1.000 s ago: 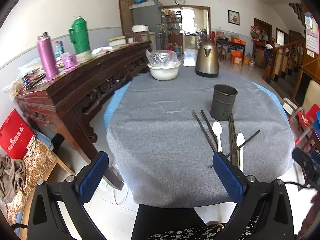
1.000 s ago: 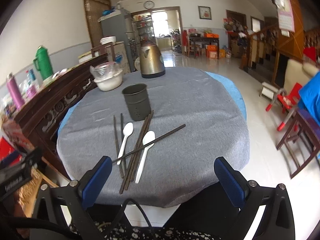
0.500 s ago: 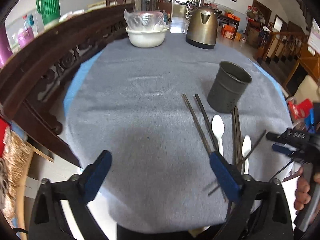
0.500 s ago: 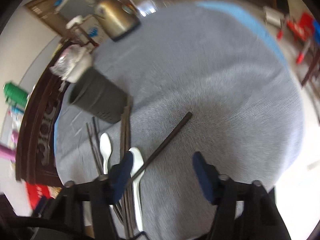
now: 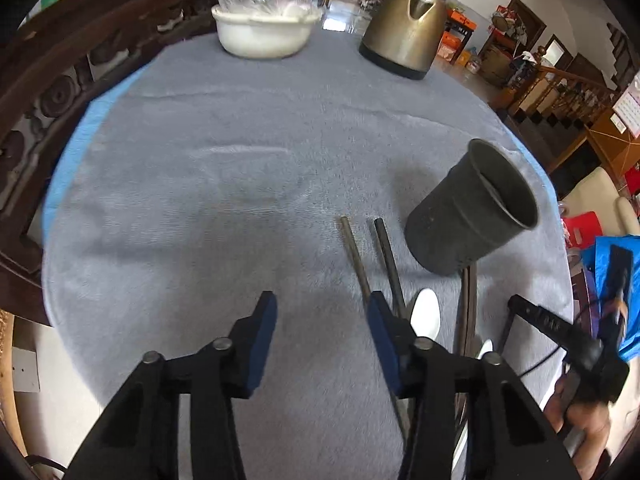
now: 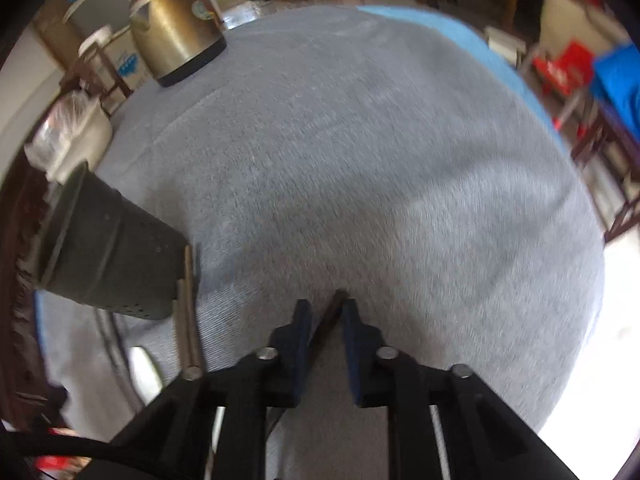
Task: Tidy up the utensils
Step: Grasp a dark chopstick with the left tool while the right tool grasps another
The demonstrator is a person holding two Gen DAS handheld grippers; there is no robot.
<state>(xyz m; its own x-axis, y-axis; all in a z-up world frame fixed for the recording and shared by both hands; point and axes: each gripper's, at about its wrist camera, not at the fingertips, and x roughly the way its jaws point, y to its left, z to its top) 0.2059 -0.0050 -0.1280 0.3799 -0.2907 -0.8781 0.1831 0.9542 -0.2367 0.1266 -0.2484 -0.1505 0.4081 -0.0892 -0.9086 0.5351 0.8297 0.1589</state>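
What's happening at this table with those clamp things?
A person is tidying utensils with a handheld gripper in each hand. The right gripper has closed around a single dark chopstick lying on the grey tablecloth. The left gripper is open, hovering over two more chopsticks beside a white spoon. The dark utensil holder stands close by; nothing visible inside it yet.
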